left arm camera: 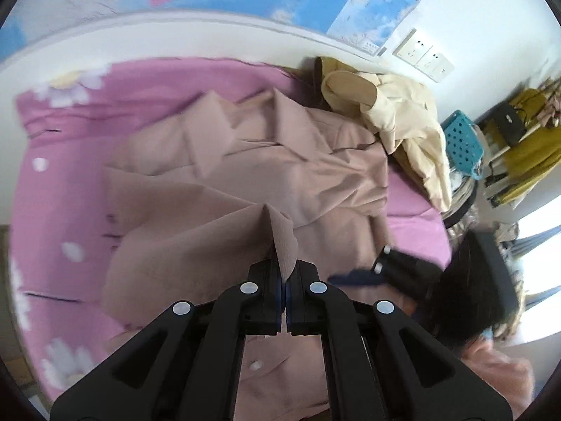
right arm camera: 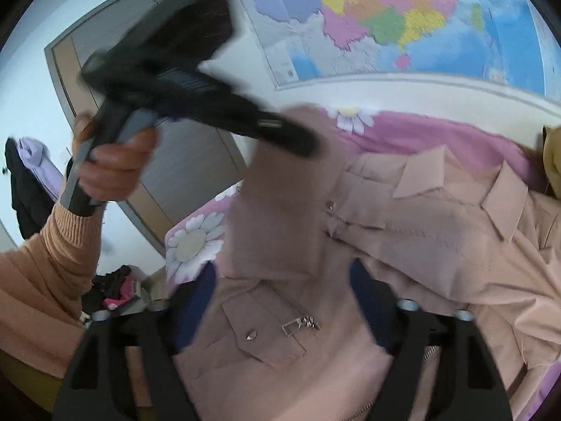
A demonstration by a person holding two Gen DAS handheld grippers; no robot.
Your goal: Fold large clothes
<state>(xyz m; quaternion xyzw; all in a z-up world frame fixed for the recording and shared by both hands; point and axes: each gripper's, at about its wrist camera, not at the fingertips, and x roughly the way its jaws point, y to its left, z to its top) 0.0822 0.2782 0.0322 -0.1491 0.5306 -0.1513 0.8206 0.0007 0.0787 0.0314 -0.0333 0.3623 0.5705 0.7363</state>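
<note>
**Mia:** Jaws first! On the left gripper (left arm camera: 284, 273) they are squeezed tight on a fold of the pink coat (left arm camera: 252, 175). On the right gripper (right arm camera: 280, 301) they stand wide apart, with nothing pinched. The coat just lies under them.

**Ben:** Where is the coat?

**Mia:** Spread on the pink flower bedsheet (left arm camera: 63, 182), collar toward the wall. One flap is lifted up by the left gripper.

**Ben:** What could go wrong?

**Mia:** Biggest thing first. Only one side is held, so I think the coat could drag and bunch up when the flap gets pulled over. Next, the cream jacket (left arm camera: 403, 119) touches the coat's far corner. It might get pulled along too. Then the pinch is small, just a thin bit of cloth, so it may slip out. Last, the little zipper pull (right arm camera: 301, 324) and the metal snaps (right arm camera: 251, 335) sit right under the open right jaws. They could catch on a finger.

**Ben:** Is there room to move?

**Mia:** Lots of bare sheet lies on the coat's side away from the jacket. The wall with the map (right arm camera: 385, 17) is close behind the collar. The bed edge is near on the other side, by the blue basket (left arm camera: 459, 140), so less room there. The hand (right arm camera: 108, 165) holding the left gripper is up high, clear of the bed.
</note>
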